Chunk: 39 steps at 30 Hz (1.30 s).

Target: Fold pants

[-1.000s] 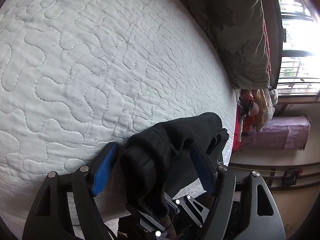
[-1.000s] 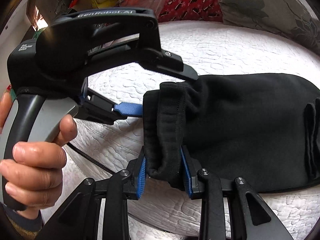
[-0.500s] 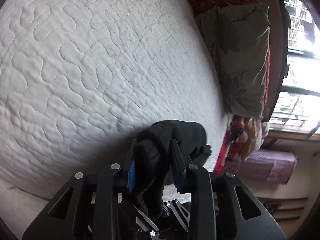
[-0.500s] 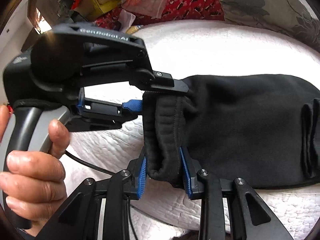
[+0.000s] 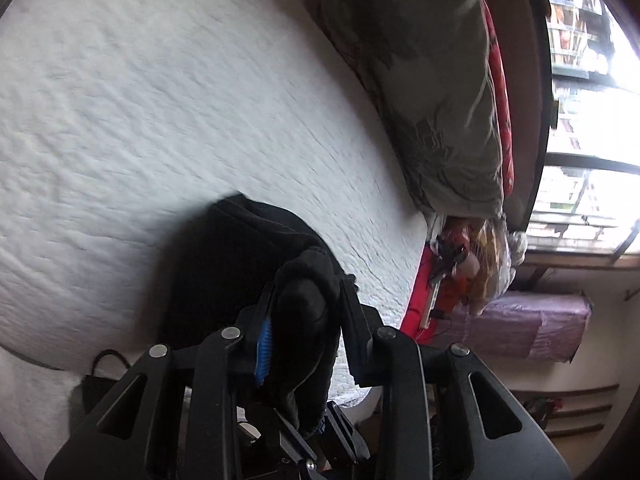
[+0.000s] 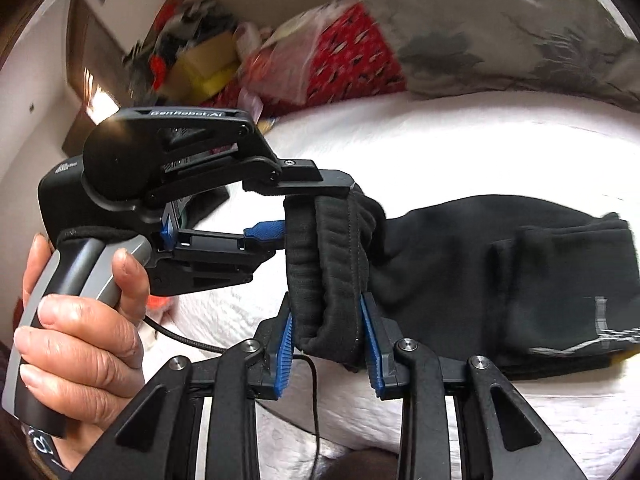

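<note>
Black pants (image 6: pixel 480 280) lie folded lengthwise on a white quilted bed (image 6: pixel 460 152), legs to the right and doubled over at the far end. My right gripper (image 6: pixel 326 332) is shut on the ribbed waistband (image 6: pixel 320 264) at its near end. My left gripper (image 6: pixel 304 208), held in a hand at the left, is shut on the waistband's far end. In the left wrist view my left gripper (image 5: pixel 306 312) clamps a black bunch of the pants (image 5: pixel 248 248) lifted above the bed (image 5: pixel 160 100).
A grey floral pillow (image 6: pixel 500 40) and a red patterned cloth (image 6: pixel 352 52) lie at the head of the bed. Clutter is piled beyond the bed's far left corner. A window (image 5: pixel 584 120) and a purple wrapped bundle (image 5: pixel 528 328) are beside the bed. A cable (image 6: pixel 188 336) trails from the left gripper.
My left gripper has closed from open onto the waistband. Both grippers have lifted the waistband and carried it toward the legs; the leg end now lies doubled over.
</note>
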{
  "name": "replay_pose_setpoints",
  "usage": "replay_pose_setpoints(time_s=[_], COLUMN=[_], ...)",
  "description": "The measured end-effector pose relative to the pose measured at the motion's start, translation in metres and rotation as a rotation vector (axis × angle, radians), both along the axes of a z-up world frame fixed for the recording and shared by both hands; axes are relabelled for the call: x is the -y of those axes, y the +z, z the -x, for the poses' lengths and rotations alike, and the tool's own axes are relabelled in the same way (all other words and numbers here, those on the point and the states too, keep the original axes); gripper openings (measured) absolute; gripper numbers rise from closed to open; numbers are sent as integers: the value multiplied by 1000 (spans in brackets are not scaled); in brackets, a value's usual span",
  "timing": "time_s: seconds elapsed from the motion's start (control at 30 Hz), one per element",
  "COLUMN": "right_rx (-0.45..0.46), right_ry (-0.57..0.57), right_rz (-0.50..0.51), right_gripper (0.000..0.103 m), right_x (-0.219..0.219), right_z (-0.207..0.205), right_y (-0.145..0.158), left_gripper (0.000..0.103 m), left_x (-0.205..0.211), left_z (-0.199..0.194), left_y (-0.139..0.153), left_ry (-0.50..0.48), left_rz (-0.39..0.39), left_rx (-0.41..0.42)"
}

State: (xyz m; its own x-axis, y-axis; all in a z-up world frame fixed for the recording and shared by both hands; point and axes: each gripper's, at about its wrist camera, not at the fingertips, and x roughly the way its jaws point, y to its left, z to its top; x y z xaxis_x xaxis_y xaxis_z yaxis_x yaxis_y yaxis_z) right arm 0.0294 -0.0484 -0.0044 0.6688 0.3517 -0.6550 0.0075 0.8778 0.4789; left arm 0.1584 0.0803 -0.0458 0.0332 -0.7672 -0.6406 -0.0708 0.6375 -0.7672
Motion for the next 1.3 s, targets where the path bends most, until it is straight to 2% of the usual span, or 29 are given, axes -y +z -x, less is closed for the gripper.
replay_pose_setpoints(time_s=[0.13,0.23,0.3,0.43,0.5,0.63,0.77,0.83,0.87,0.9,0.93,1.0,1.07,1.17,1.3], right_rx=[-6,-33,-59,-122,-145,-150,-153,-139,-128,-115,-107,-100,-97,-98,-111], right_ry=[-105,-200,-259,-358,-381,-375,-375,-406,-415,-423,-424,-401,-368,-328,-298], right_rz=[-62,-111,-134,-233,-321,-408,-445,-458,-460,-450,-439,-404,-356,-271,-167], right_gripper=[30,30,30,31,35,35,38,38,38,38,40,49,50,56,56], right_x=[62,111,139,183,200,211,222,234,239,244,246,245,240,236,222], right_z=[19,34,43,56,62,64,75,83,87,88,88,79,65,44,20], right_y=[-7,-22,-35,-65,-80,-86,-80,-74,-72,-67,-64,-57,-51,-43,-43], left_gripper=[27,27,27,28,36,37,38,51,65,70,70,70,70,70,70], left_x=[80,143,175,211,211,191,142,108,90,74,63,53,49,58,82], left_z=[5,11,15,22,24,26,36,39,40,41,41,40,39,35,30], left_y=[-4,-20,-31,-45,-43,-32,-1,12,16,17,15,4,-12,-30,-39], left_ry=[-94,-183,-223,-261,-265,-264,-199,-125,-70,-22,6,28,48,52,33], left_rz=[-61,-126,-176,-295,-291,-216,-111,-81,-96,-127,-158,-170,-153,-186,-219], left_rx=[0,-11,-17,7,13,-32,39,90,120,149,161,137,87,58,50])
